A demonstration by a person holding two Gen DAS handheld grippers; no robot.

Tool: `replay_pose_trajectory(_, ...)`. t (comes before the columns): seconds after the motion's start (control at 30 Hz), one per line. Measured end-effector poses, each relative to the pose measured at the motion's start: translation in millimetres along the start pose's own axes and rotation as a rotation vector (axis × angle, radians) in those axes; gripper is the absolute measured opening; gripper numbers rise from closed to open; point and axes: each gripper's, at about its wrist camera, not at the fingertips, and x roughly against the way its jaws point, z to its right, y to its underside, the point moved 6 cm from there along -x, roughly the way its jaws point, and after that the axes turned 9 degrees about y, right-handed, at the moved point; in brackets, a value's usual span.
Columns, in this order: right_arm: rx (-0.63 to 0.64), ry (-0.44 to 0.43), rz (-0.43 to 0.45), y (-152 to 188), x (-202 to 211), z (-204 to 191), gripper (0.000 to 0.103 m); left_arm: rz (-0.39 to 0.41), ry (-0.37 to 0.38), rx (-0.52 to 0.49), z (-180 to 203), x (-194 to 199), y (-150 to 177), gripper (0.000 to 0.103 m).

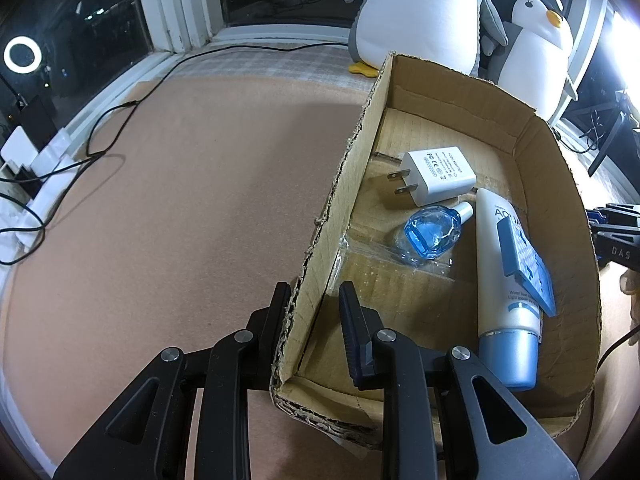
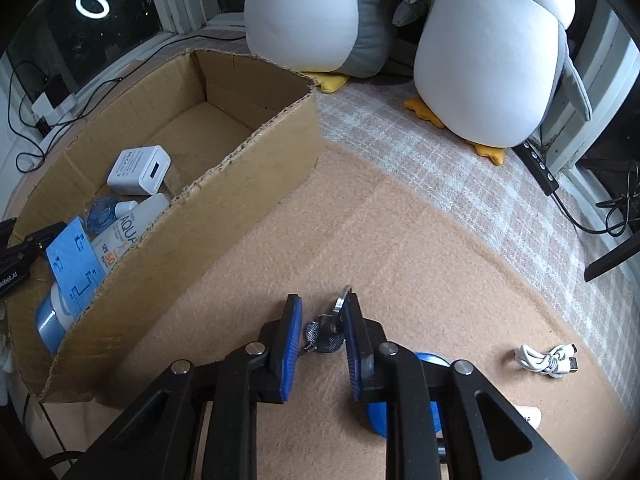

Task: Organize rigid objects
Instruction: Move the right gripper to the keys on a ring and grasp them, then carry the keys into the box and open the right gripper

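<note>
Cardboard box [image 1: 340, 200] wall pinched by left claw [image 1: 316, 300]; right claw [image 2: 324, 312] slightly parted around key [image 2: 340, 304].

On the white tube [image 2: 120, 240] in the box I read "AQUA", "SPF" and an orange "50". My white charger [image 1: 438, 174] shows FC and CE marks; its fine print is illegible. My other claw [image 1: 616, 240] reads "DAS".
</note>
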Motion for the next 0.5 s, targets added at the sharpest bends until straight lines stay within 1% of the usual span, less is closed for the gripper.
replay_pose_trajectory(0.13,-0.038,-0.022,-0.008,0.6,-1.5,4.4,0.013,0.000,0.000,0.000,0.0,0.0,0.0,0.023)
replay_pose_trajectory(0.17,-0.039,-0.018,-0.006,1.1,-1.4,5.0,0.007,0.000,0.001,0.000,0.3,-0.1,0.0,0.023)
replay_pose_trajectory(0.2,-0.042,-0.019,-0.006,1.0,-1.6,5.5,0.004,0.000,0.000,0.000,0.0,0.0,-0.1,0.023)
replay_pose_trajectory(0.5,-0.087,-0.038,0.001,4.2,-1.2,9.4,0.002,0.000,0.000,0.000,-0.2,0.1,-0.1,0.023)
